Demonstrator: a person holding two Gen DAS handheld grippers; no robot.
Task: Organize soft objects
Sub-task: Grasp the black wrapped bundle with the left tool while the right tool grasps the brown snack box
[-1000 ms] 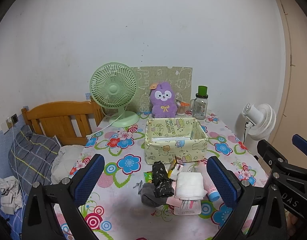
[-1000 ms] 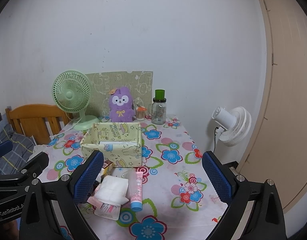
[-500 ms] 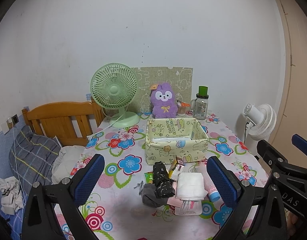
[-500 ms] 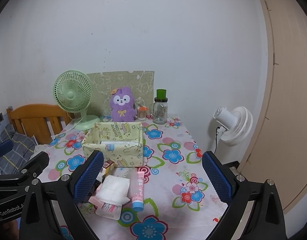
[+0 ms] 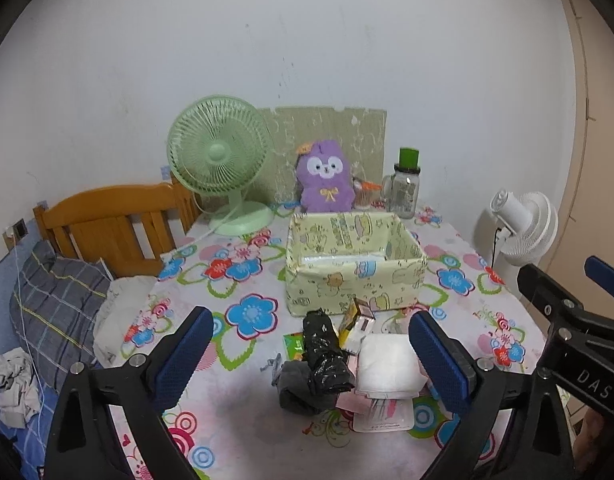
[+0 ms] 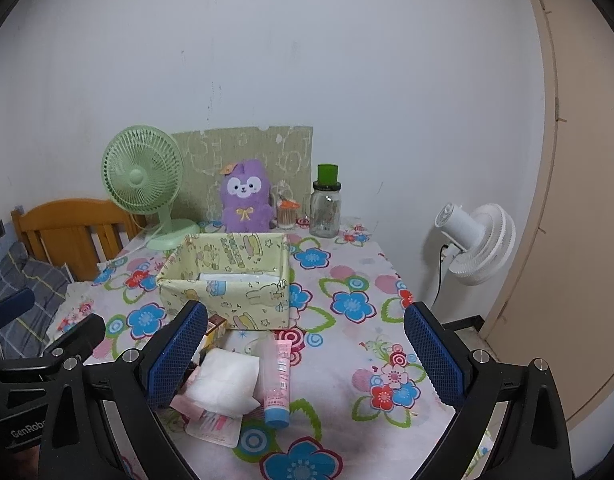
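Both grippers, left gripper point(image 5: 307, 354) and right gripper point(image 6: 307, 354), spread wide, empty, at lower frame above the tabletop point(image 5: 243, 400); white folded cloth point(image 5: 389, 366) and black bundle point(image 5: 323, 354) at lower centre, before the yellow box point(image 5: 355, 280).

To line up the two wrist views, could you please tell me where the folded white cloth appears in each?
Left wrist view: the folded white cloth lies low and right of centre, beside the black bundle.
Right wrist view: it lies low and left of centre, left of the pink tube.
Shared landmark: the yellow fabric box sits just behind it.
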